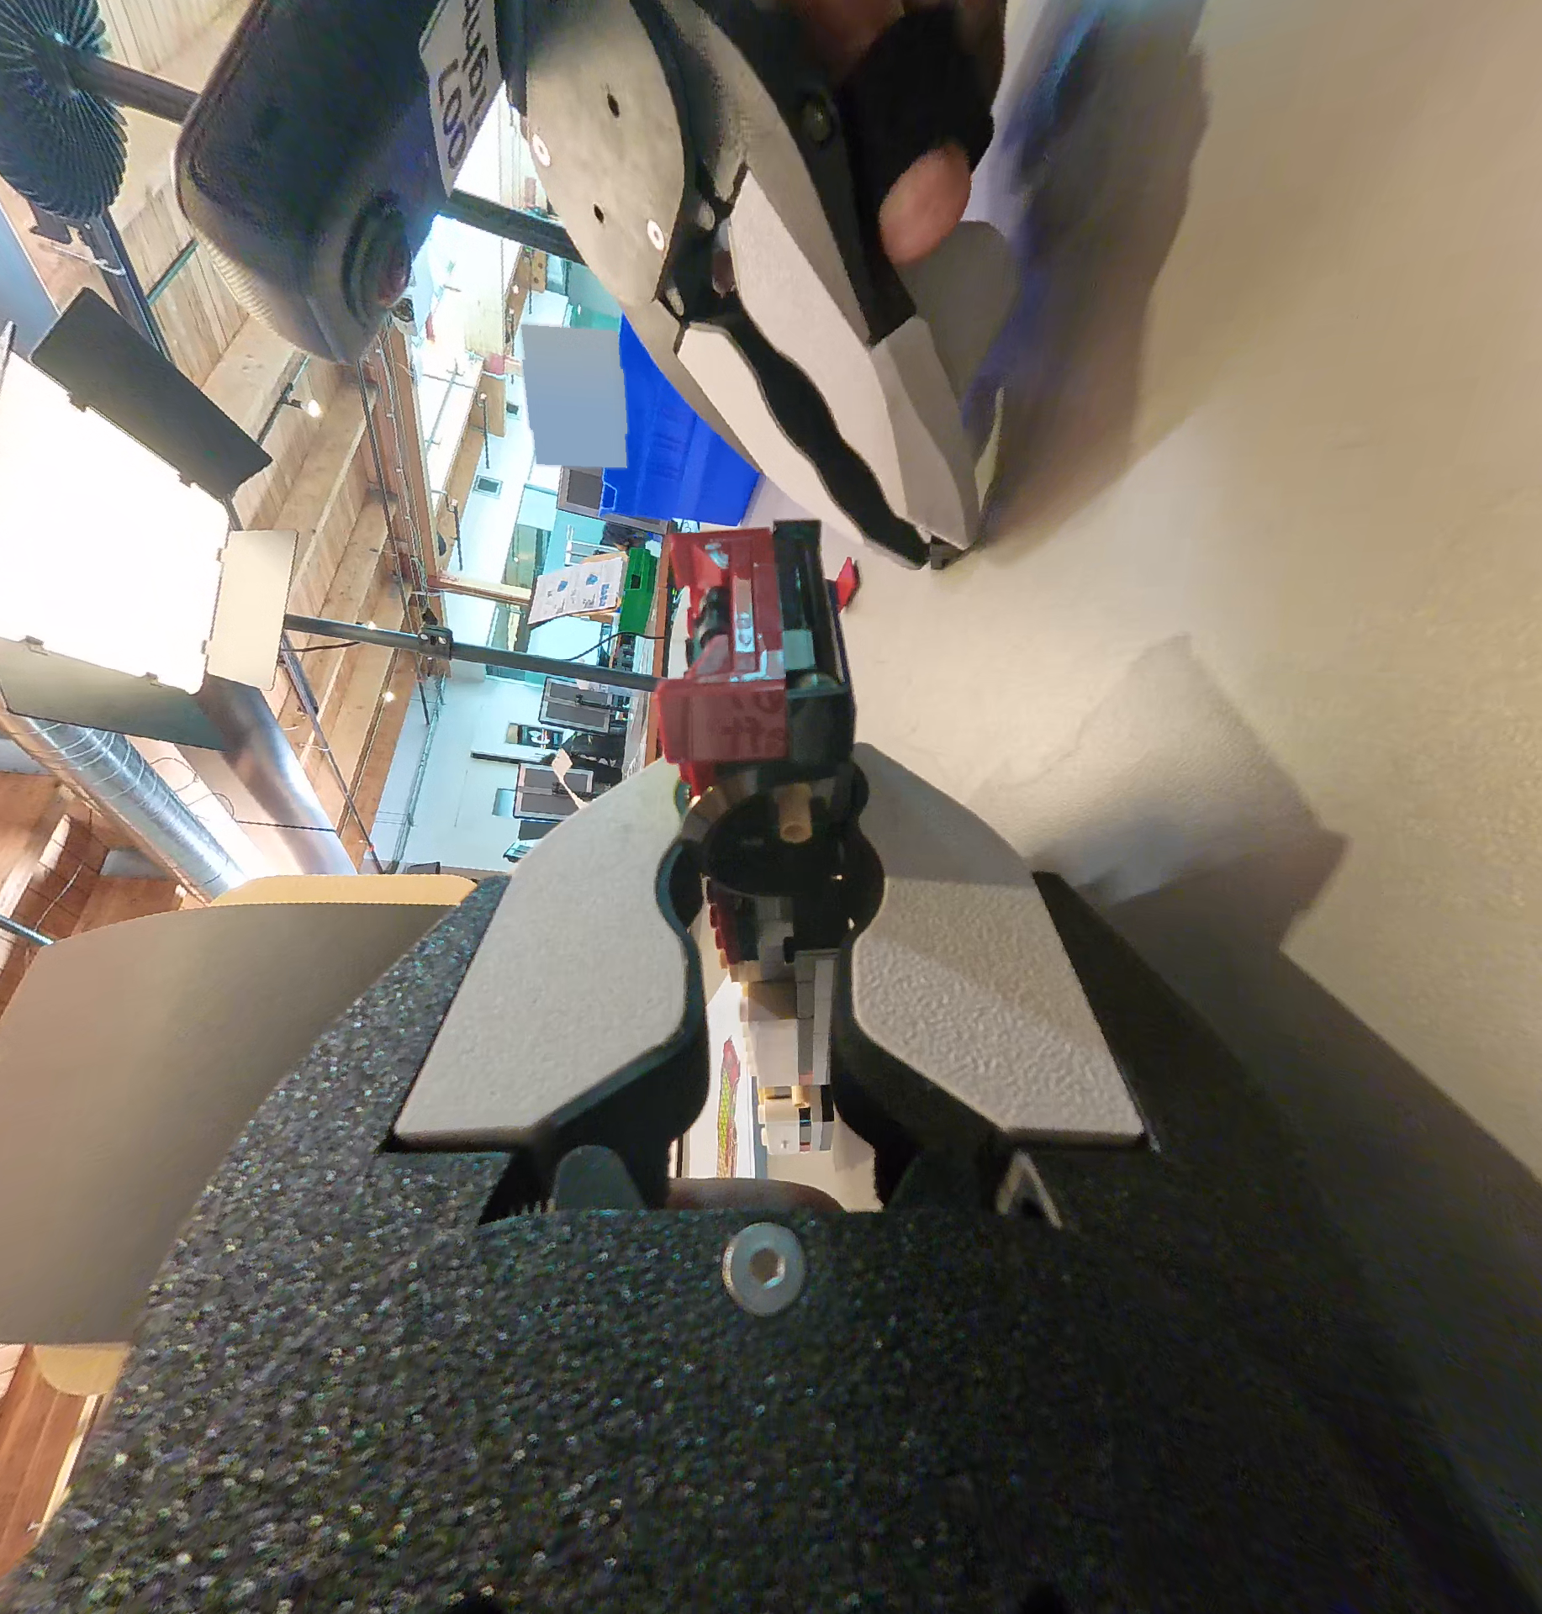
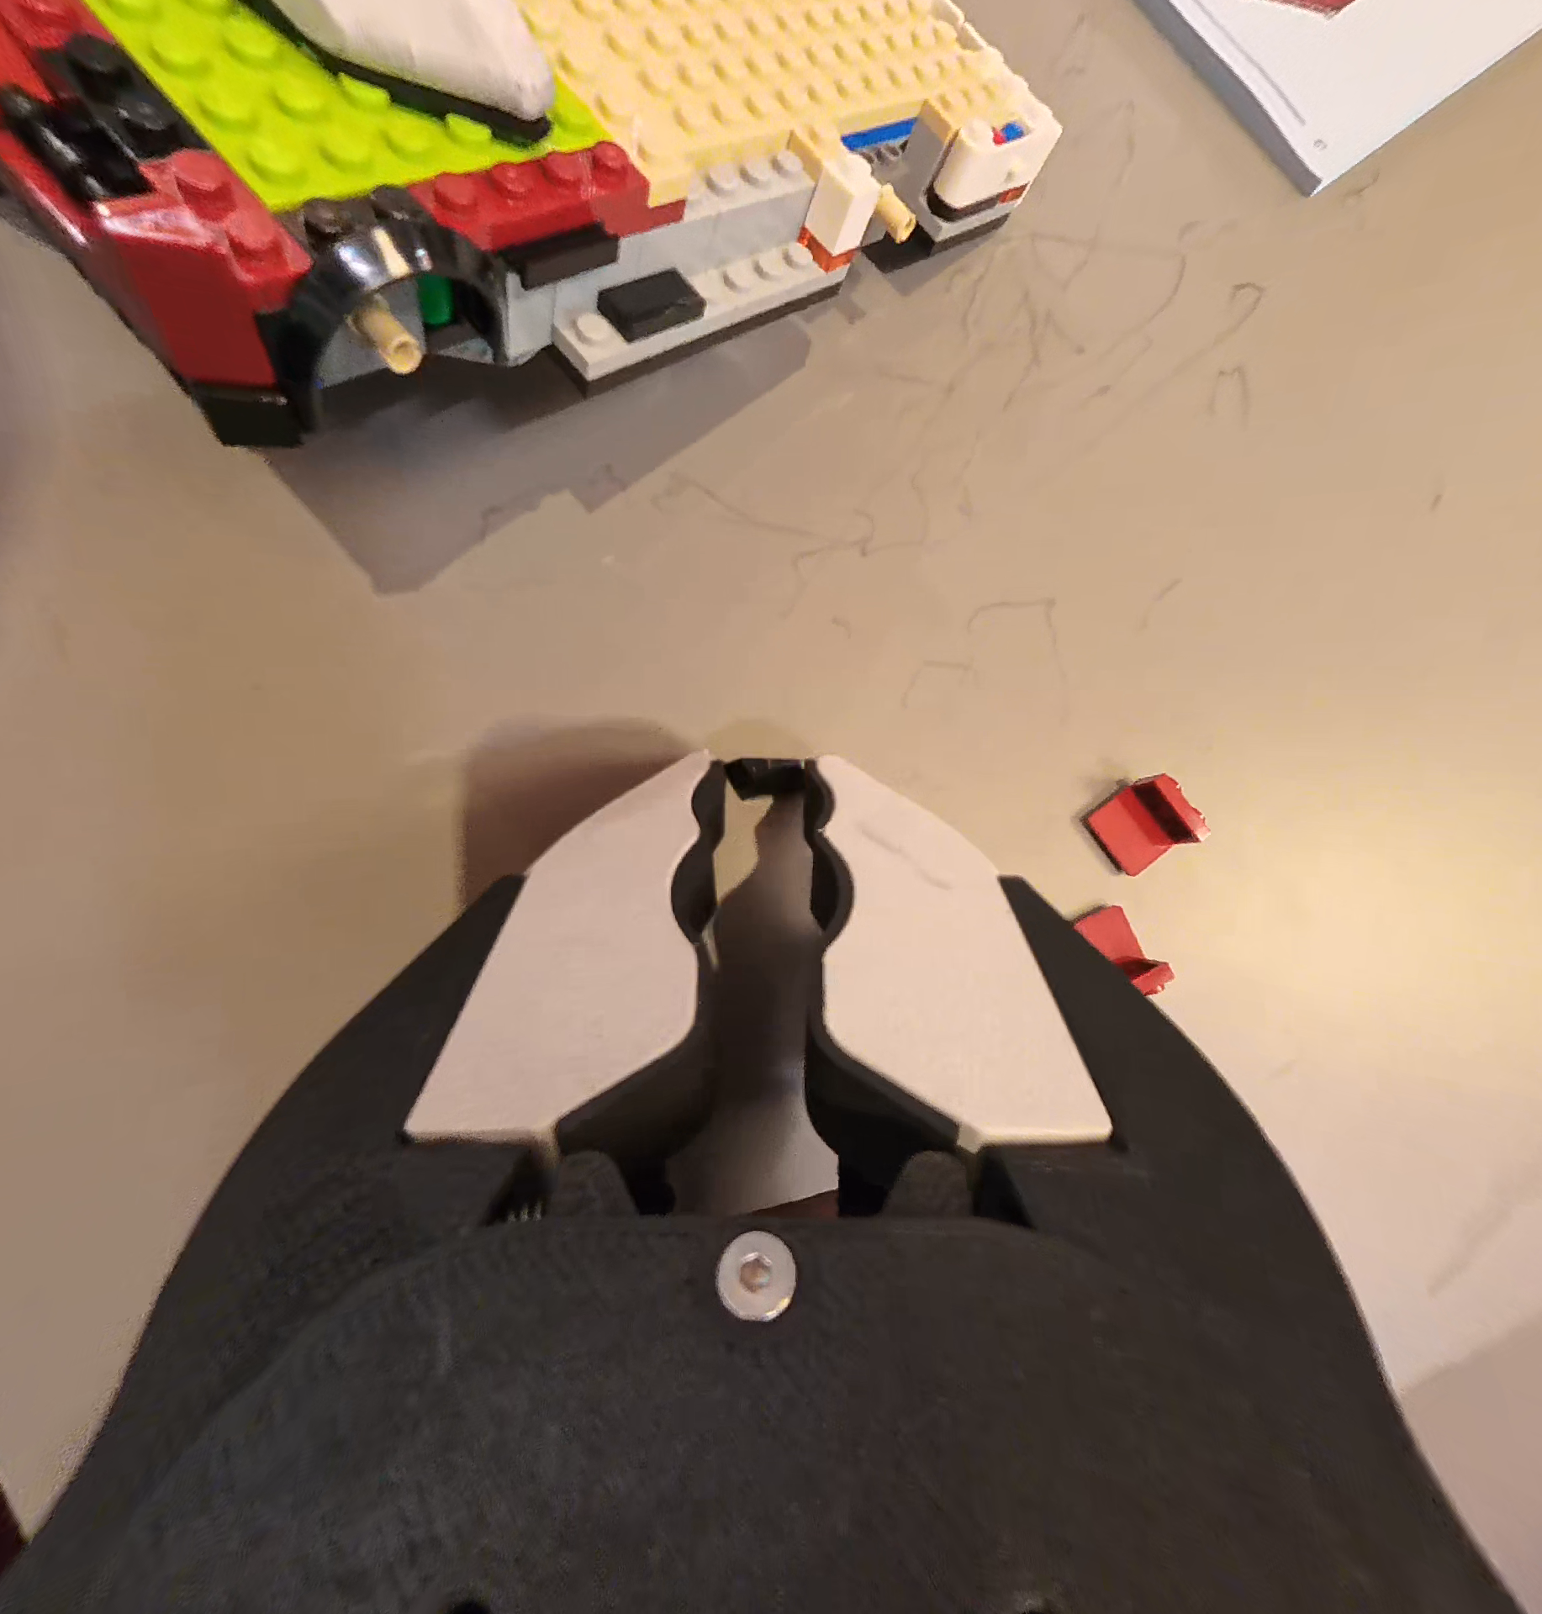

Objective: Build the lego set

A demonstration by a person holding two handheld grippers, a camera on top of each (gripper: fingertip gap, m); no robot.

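Your left gripper [image 1: 772, 838] has its fingers clamped on the brick-built model car [image 1: 754, 664], the pads pressing both sides at the black wheel arch, where a tan axle pin [image 1: 794, 817] sticks out. The red and black front of the car juts past the fingertips toward the frame centre, held on edge beside the worktop [image 1: 1274, 437].

Your right gripper [image 2: 763, 777] has its fingers closed on a small black brick [image 2: 760, 775], pinched right at the fingertips just above the worktop. To the right of those fingers lie two loose red bricks [image 2: 1143, 821], one near the other. In the upper left of the right wrist view the car shows its lime-green and cream studded plates, and a white booklet [image 2: 1361, 79] lies in the upper right corner.
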